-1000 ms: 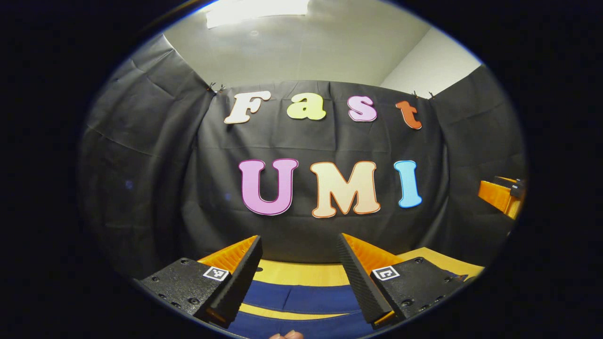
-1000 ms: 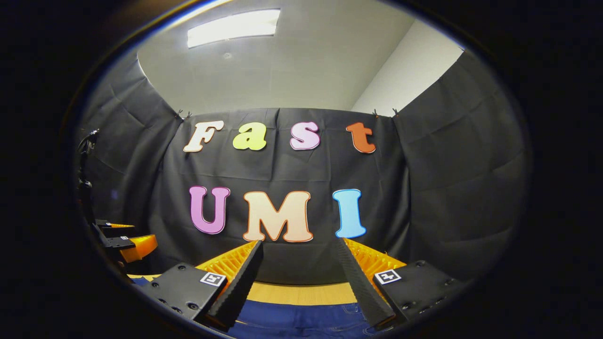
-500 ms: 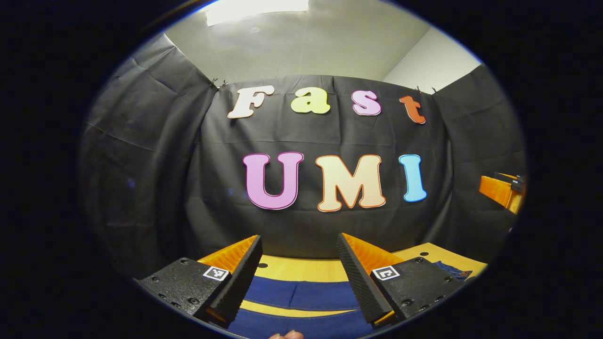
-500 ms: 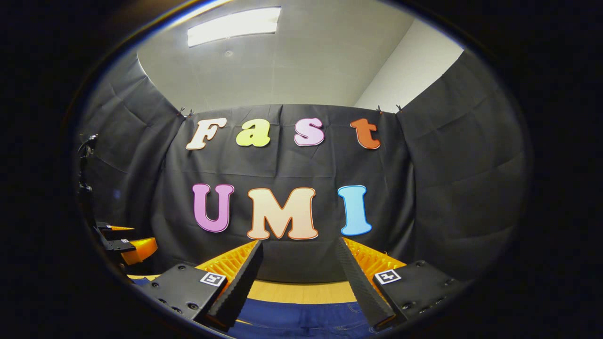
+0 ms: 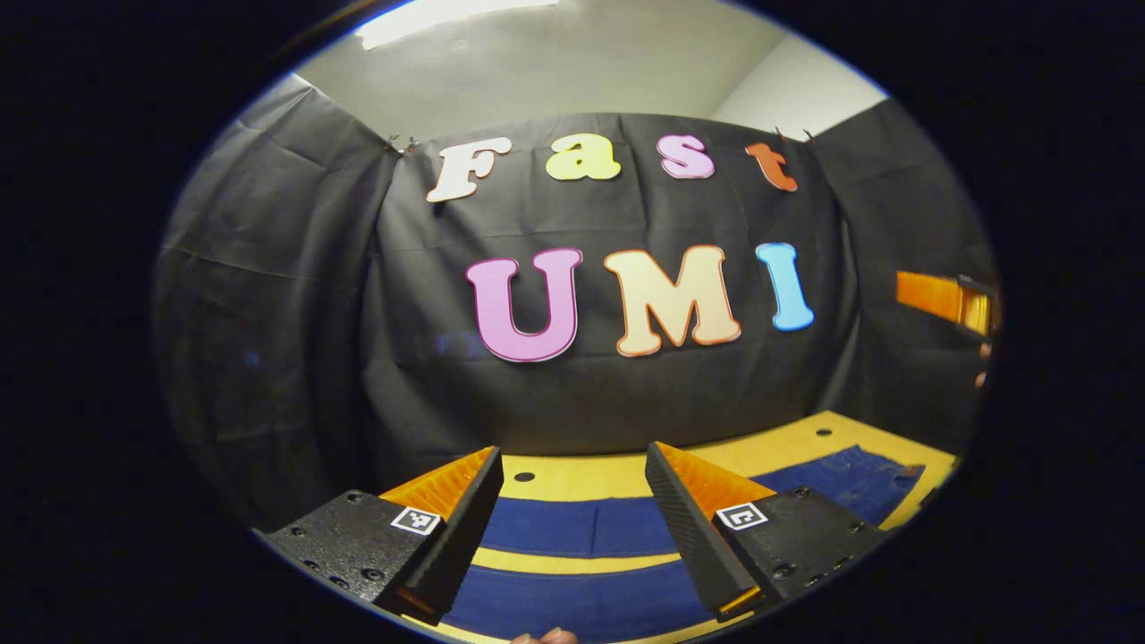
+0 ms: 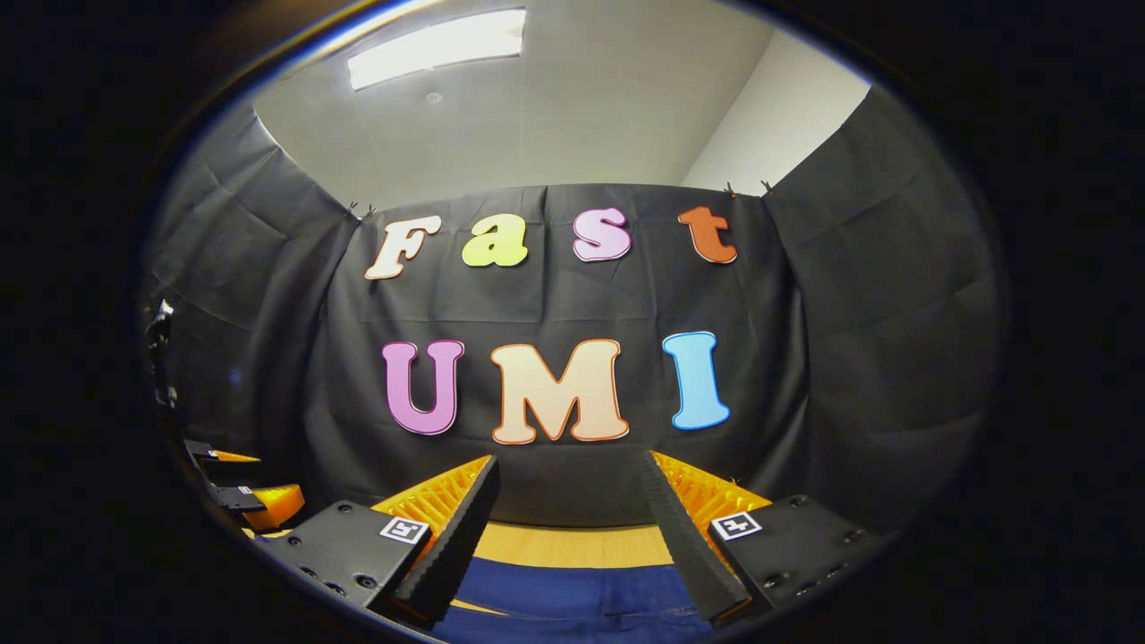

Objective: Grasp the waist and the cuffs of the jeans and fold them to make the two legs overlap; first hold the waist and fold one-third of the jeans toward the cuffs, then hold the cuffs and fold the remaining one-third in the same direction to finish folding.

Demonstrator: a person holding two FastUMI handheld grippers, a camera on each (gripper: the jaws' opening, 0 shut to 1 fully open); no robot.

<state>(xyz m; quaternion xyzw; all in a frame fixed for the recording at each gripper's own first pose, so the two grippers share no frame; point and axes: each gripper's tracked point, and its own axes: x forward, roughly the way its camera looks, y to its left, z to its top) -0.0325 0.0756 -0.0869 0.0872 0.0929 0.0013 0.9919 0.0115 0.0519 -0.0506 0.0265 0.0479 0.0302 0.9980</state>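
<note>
Both sets of jaws gape wide, left gripper (image 5: 572, 537) and right gripper (image 6: 572, 537) hovering empty over blue jeans (image 5: 572, 528) spread on the table (image 5: 590, 474).

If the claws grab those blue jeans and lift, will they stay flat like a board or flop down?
Probably flop. The jeans lie flat and limp on the yellow table, like soft cloth. They likely sag between the left claw and the right claw. Denim looks thick, so perhaps a bit heavy.
</note>
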